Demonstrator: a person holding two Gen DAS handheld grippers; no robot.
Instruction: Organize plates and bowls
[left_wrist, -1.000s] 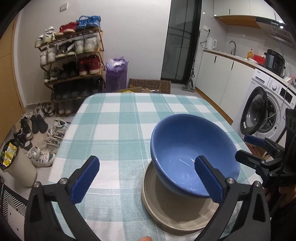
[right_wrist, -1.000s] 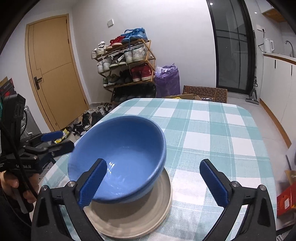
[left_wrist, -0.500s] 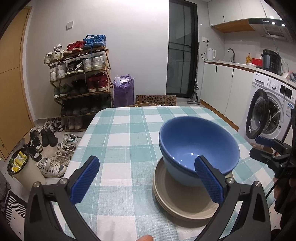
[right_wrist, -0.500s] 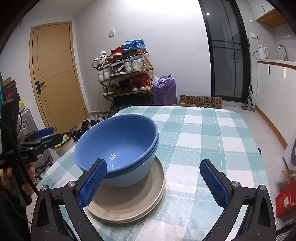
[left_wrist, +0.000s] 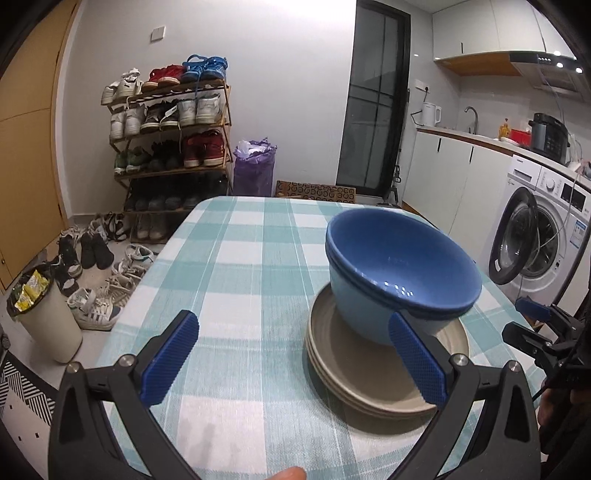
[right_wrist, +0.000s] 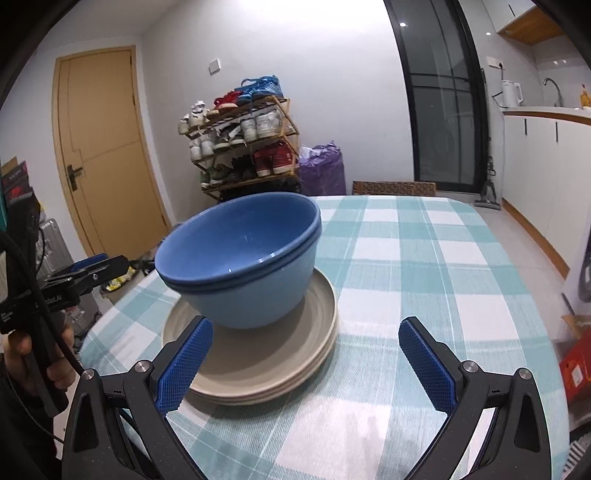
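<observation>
Two nested blue bowls (left_wrist: 399, 273) (right_wrist: 243, 254) stand on a stack of beige plates (left_wrist: 369, 373) (right_wrist: 266, 362) on the checked tablecloth. In the left wrist view my left gripper (left_wrist: 295, 354) is open and empty, low over the table's near edge, with the stack just ahead to the right. My right gripper (right_wrist: 306, 362) is open and empty too, near the table edge with the stack ahead to its left. Each gripper shows in the other's view: the right one (left_wrist: 532, 325) at the far right, the left one (right_wrist: 81, 273) at the left, held by a hand.
The table (left_wrist: 240, 258) carries a teal and white checked cloth. A shoe rack (left_wrist: 170, 140) and loose shoes stand beyond it, with a bin (left_wrist: 44, 317) on the floor at left. A washing machine (left_wrist: 539, 236) and kitchen counter are at right, a door (right_wrist: 103, 147) at left.
Both grippers have pulled back and dropped lower, so the bowls and plates look farther off and more side-on. The stack itself has not moved.
</observation>
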